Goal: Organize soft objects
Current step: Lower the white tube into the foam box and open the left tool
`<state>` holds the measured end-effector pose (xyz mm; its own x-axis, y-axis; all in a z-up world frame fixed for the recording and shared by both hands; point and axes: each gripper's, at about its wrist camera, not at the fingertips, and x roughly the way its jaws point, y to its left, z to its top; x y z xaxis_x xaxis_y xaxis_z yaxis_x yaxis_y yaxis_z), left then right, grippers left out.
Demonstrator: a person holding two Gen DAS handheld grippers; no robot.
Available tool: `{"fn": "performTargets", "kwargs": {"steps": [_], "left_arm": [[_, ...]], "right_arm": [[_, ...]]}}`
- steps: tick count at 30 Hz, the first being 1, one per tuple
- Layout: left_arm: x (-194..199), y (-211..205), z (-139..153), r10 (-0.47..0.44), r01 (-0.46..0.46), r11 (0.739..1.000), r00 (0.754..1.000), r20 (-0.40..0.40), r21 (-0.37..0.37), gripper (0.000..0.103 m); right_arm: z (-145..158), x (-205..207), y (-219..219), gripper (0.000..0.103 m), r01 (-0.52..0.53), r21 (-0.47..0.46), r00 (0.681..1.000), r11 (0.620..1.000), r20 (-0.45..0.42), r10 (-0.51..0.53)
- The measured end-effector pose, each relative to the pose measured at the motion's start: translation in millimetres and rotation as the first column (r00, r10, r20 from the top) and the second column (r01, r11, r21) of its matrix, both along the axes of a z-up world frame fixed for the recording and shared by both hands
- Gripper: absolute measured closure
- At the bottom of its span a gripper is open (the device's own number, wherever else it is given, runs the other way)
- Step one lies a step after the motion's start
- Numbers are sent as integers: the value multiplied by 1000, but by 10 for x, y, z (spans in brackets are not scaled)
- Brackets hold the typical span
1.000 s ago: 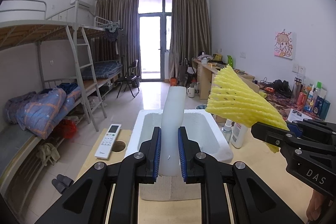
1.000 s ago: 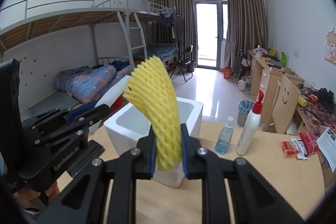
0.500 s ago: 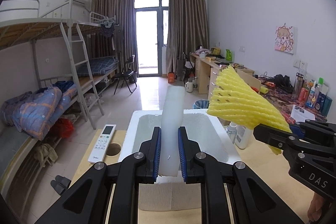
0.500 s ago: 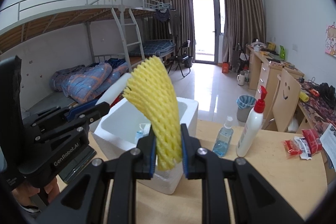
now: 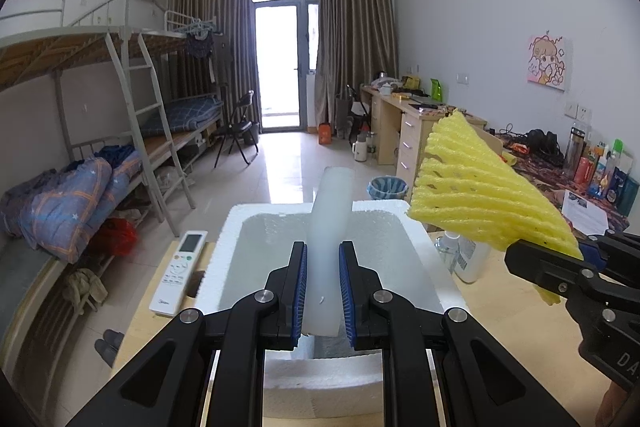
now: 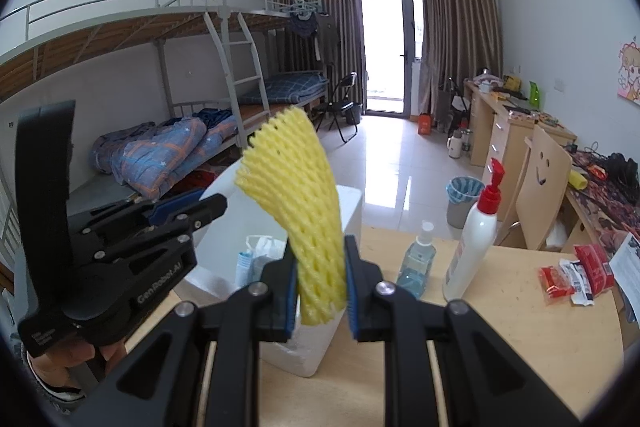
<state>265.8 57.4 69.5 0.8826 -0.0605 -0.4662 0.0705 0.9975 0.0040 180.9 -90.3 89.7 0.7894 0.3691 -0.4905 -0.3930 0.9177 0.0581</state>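
My left gripper (image 5: 323,291) is shut on a white foam strip (image 5: 330,227) that stands upright over the open white foam box (image 5: 416,239). My right gripper (image 6: 321,291) is shut on a yellow foam net sleeve (image 6: 296,195), which fans out upward. In the left wrist view the yellow net sleeve (image 5: 472,195) hangs over the box's right rim, with the right gripper (image 5: 548,259) beside the box. In the right wrist view the left gripper (image 6: 208,211) hovers over the foam box (image 6: 352,203), where packets lie inside.
A white remote control (image 5: 180,273) lies left of the box on the wooden table (image 6: 500,339). Right of the box stand a clear blue bottle (image 6: 418,263) and a white pump bottle (image 6: 474,243). Red snack packets (image 6: 576,273) lie farther right. A hand (image 6: 68,359) grips the left tool.
Both grippers have moved forward toward the foam box, which now looks larger and lower in both views. The packets inside the box have come into sight. Both grips stay unchanged.
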Motion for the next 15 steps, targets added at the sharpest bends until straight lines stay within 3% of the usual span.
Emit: {"fn": "performTargets", "kwargs": {"steps": [15], "left_arm": [[183, -25, -61, -4, 4, 1000, 999, -35, -7, 86]], "right_arm": [[22, 21, -60, 80, 17, 7, 1000, 1000, -1, -17]]}}
